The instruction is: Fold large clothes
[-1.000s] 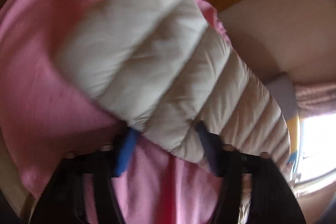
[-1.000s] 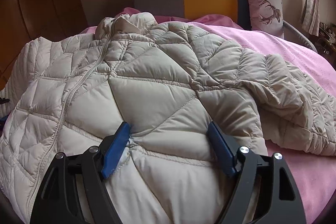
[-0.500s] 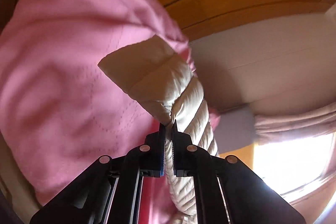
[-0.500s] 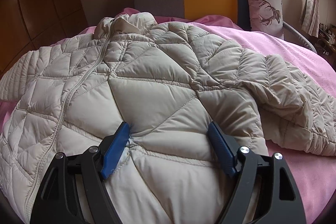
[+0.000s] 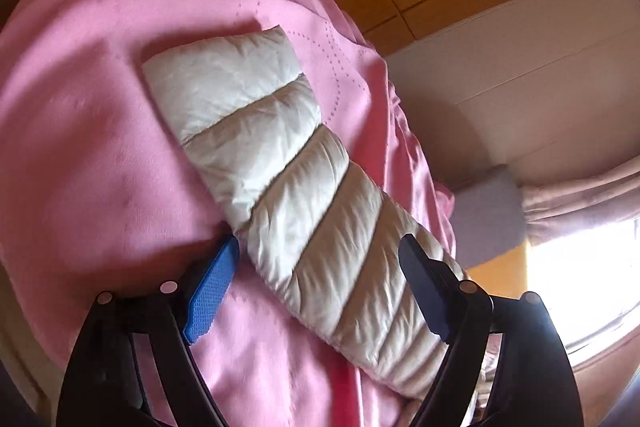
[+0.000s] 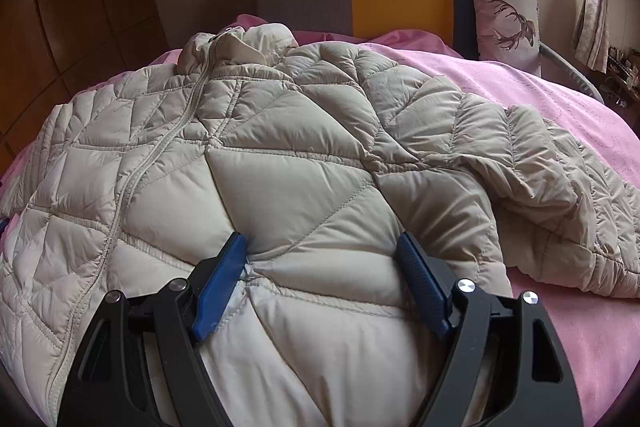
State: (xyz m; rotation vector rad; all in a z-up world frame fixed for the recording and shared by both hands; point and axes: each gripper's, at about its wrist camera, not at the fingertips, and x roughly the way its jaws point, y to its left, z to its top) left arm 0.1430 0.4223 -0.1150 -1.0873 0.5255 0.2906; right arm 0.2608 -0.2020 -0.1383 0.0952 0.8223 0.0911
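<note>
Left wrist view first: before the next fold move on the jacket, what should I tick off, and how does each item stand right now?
1. Left tool free of the sleeve: ok. Its jaws are opening; the sleeve lies between them, but the pads do not press on it.
2. Sleeve laid out straight on the pink bedspread: ok.
3. Right tool open: ok. Its tips rest against the jacket body without clamping.
4. Zipper closed: ok as far as visible.
5. Other sleeve flat: not ok, it lies bunched.
6. Hem smooth: cannot tell, hidden below the right tool.
</note>
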